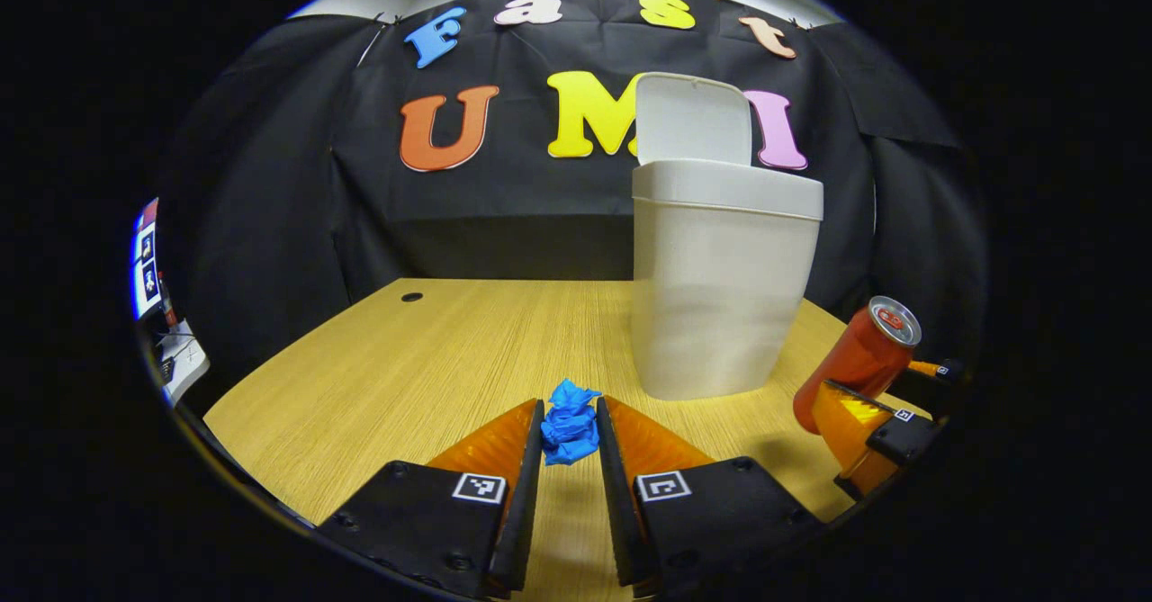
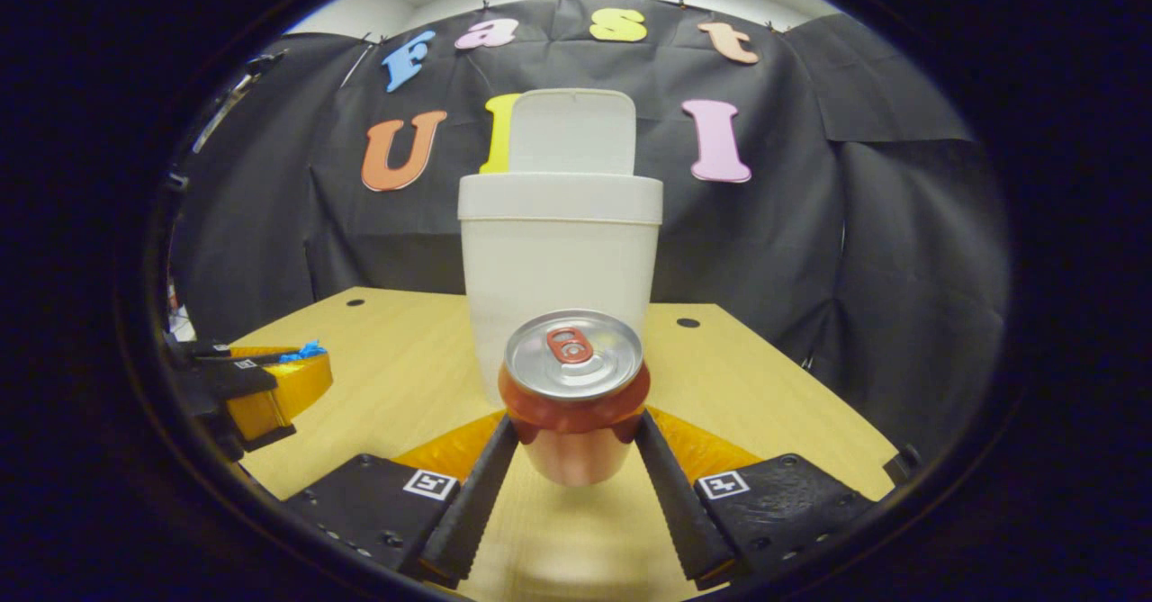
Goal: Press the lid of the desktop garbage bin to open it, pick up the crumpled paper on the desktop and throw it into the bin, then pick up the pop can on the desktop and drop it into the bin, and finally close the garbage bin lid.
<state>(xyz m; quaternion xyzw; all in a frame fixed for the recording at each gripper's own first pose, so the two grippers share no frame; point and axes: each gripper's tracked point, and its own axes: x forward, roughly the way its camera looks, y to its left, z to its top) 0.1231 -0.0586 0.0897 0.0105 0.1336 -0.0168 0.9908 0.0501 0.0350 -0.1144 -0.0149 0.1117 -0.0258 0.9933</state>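
Note:
A white desktop bin point(image 1: 720, 296) stands at the back of the wooden table, its lid point(image 1: 691, 121) tipped up and open. In the left gripper view my left gripper point(image 1: 570, 404) is shut on the blue crumpled paper point(image 1: 570, 428) near the table's front, left of the bin. To the right the red pop can point(image 1: 855, 359) leans tilted in my right gripper point(image 1: 864, 422). In the right gripper view the can point(image 2: 573, 363) is pinched between both fingers of that gripper point(image 2: 576, 422), directly before the bin point(image 2: 558, 260). The left gripper point(image 2: 270, 377) with the paper point(image 2: 301, 351) sits at far left.
The wooden table point(image 1: 405, 377) has a small dark hole point(image 1: 412, 297) at its back left and another point(image 2: 688, 322) at back right. Black cloth walls close the back and sides. Some cards and clutter point(image 1: 157, 305) sit beyond the table's left edge.

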